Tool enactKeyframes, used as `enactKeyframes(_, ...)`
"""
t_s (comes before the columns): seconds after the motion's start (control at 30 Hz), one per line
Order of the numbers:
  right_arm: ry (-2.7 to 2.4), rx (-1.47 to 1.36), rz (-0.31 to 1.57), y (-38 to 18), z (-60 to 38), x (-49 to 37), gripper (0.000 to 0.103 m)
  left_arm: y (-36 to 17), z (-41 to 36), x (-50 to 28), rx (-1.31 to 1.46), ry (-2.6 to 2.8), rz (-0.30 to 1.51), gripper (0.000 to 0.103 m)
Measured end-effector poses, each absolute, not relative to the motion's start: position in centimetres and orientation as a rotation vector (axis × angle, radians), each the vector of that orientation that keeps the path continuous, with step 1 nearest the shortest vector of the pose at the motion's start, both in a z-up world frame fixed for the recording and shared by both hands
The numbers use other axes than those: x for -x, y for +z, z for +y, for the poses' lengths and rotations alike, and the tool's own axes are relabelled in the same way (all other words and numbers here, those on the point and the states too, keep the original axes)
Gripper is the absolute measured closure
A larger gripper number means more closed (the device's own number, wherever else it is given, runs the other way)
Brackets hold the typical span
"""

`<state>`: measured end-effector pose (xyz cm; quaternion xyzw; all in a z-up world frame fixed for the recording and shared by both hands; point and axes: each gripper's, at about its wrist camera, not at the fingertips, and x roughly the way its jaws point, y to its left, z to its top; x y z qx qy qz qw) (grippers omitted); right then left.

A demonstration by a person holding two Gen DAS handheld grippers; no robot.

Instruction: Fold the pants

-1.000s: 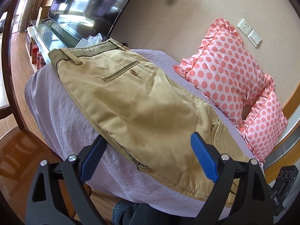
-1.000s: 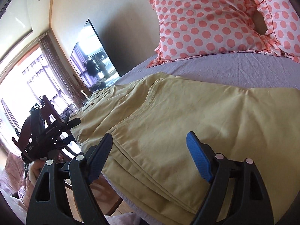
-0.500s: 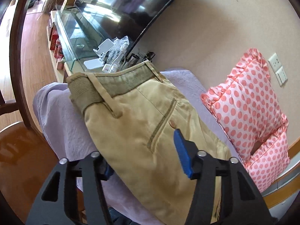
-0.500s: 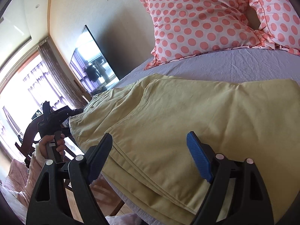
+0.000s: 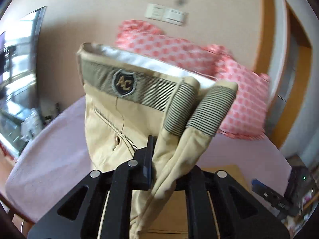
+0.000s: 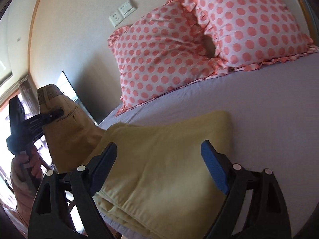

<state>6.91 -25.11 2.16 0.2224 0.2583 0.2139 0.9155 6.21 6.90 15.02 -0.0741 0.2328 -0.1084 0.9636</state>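
The tan pants (image 5: 107, 131) are raised at the waist end in the left wrist view, striped waistband (image 5: 151, 91) up with a dark badge on it. My left gripper (image 5: 157, 171) is shut on the pants just below the waistband. In the right wrist view the leg end of the pants (image 6: 165, 171) lies folded on the lilac bed sheet (image 6: 259, 119), and the lifted waist part (image 6: 65, 123) stands at the left with the left gripper (image 6: 49, 117) clamped on it. My right gripper (image 6: 159, 169) is open, its fingers either side of the folded legs.
Two pink polka-dot pillows (image 6: 199, 39) lean on the wall at the head of the bed. Wall sockets (image 6: 122, 12) sit above them. A television (image 5: 18, 79) and glass stand are at the left. A door frame (image 5: 295, 79) is at the right.
My left gripper went from open to shut on the pants' waist end and lifted it off the bed. The right gripper stayed open over the leg end.
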Motion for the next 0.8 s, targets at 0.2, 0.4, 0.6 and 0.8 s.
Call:
enactKeyframes(0.2, 0.275, -0.554, 0.500, 2.4, -31.6, -5.8, 0.011, 6.6, -8.7, -5.9, -0.117, -0.646, 0.728, 0.093)
enactKeyframes(0.4, 0.374, -0.615, 0.606, 1.6, -32.6, -8.1, 0.011, 3.5, -10.4, -2.5, -0.314, -0.705, 0.716, 0.075)
enactKeyframes(0.6, 0.446, -0.536, 0.778, -0.4, -29.4, -11.2, 0.021, 8.6, -0.9, -3.2, -0.017, -0.727, 0.655, 0.035)
enactKeyframes(0.8, 0.474, -0.517, 0.831, -1.5, -28.4, -12.7, 0.043, 6.5, 8.8, -10.5, 0.164, -0.309, 0.791, 0.037)
